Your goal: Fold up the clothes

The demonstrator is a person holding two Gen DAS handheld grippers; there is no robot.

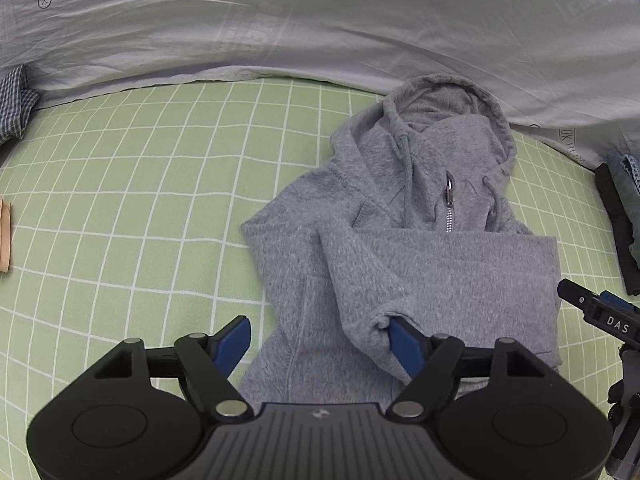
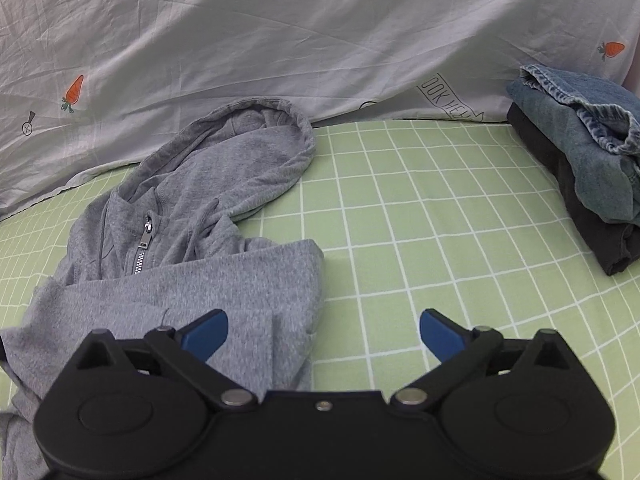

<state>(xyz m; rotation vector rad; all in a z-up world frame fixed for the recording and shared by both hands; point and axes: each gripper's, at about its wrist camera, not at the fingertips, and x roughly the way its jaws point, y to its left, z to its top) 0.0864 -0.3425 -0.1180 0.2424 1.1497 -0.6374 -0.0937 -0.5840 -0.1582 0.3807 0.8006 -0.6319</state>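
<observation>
A grey zip hoodie lies on the green checked sheet, hood toward the back, a sleeve folded across its front. My left gripper is open over the hoodie's lower part; its right blue finger touches the sleeve cuff. In the right wrist view the hoodie lies at the left. My right gripper is open and empty over the hoodie's right edge and the sheet; its left finger is above the fabric. The right gripper's body also shows in the left wrist view.
A white quilt with carrot prints runs along the back. A stack of folded clothes, blue denim on a dark garment, sits at the right. A checked cloth and a beige item lie at the left.
</observation>
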